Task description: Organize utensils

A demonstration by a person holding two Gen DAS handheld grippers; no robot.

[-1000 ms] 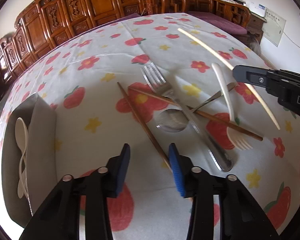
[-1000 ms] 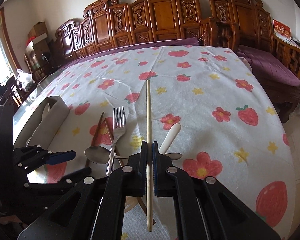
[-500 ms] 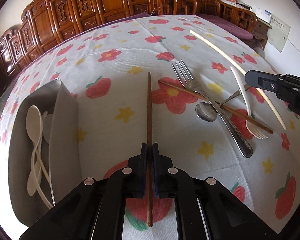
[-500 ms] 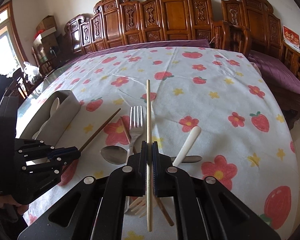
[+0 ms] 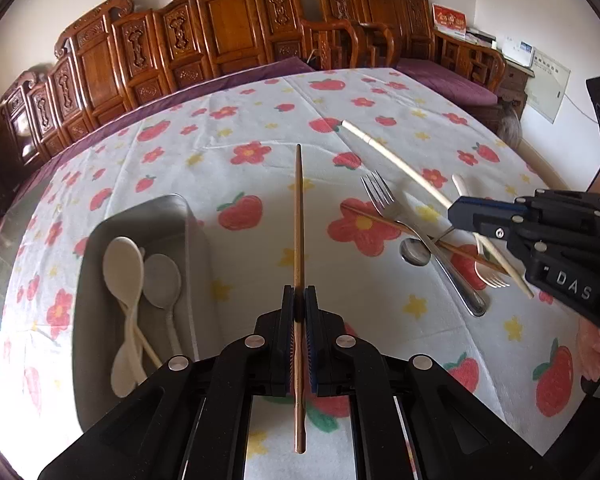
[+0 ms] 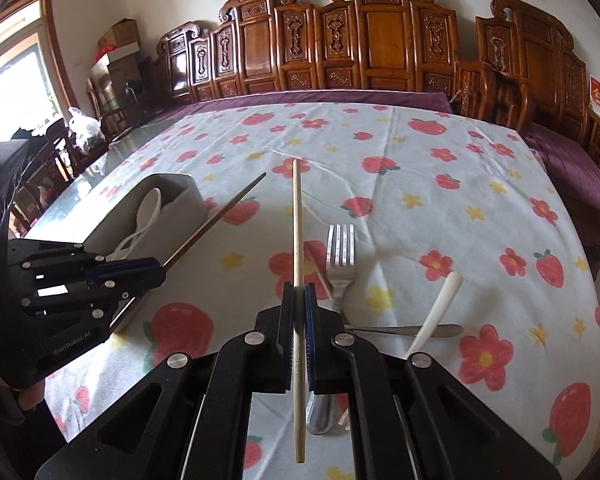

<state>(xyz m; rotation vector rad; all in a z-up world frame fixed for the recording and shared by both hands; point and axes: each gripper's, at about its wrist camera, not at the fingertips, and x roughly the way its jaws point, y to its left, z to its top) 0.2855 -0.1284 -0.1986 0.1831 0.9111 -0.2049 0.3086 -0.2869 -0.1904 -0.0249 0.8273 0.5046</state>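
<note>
- The left gripper (image 5: 299, 308) had its two blue-padded fingers pressed together on a dark brown wooden chopstick (image 5: 298, 216); the stick ran straight away from the camera, its thin tip toward the far side of the table, its thick end poking back past the pads
- The right gripper (image 6: 299, 308) was likewise clamped on a pale cream chopstick (image 6: 297, 224); that stick also pointed to the far side, lifted clear of the cloth
- Both sticks were held above a white tablecloth printed with red strawberries and flowers (image 5: 260, 152)
- At the near left of the left wrist view sat a grey rectangular plastic tray (image 5: 96, 248); inside it lay a cream plastic spoon (image 5: 123, 264) and a grey plastic spoon (image 5: 163, 280), bowls at the far end, handles crossing near the camera
- To the right of the held brown stick lay a loose pile: a silver metal fork (image 5: 416, 236) with tines to the far side; a second dark brown chopstick (image 5: 384, 222) crossing under it; a silver metal spoon (image 5: 416, 251) touching the fork; a cream plastic fork (image 5: 480, 256) at the right, partly hidden by the right gripper
- Carved brown wooden chairs (image 6: 380, 40) lined the far edge of the table
</note>
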